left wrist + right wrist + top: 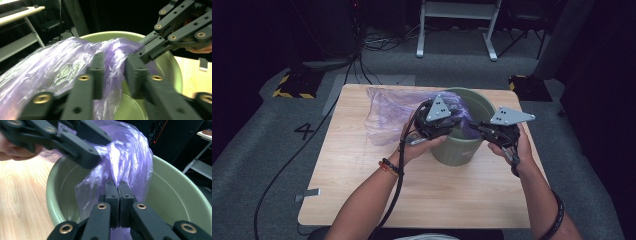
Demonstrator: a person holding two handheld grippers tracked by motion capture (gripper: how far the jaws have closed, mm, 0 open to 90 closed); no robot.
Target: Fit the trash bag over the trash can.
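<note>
While right tongs (pixel 119 192) pinch the crinkled, see-through purple bag (pixel 125 160), left tongs (pixel 113 68) gape around it

wooden table (pixel 362 190) (green bin (pixel 457 150), purple bag (pixel 387 117))

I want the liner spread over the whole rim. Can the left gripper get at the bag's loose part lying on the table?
Probably yes: the left gripper stands open around the purple bag, whose loose part lies uncovered on the table beside the green bin.
</note>
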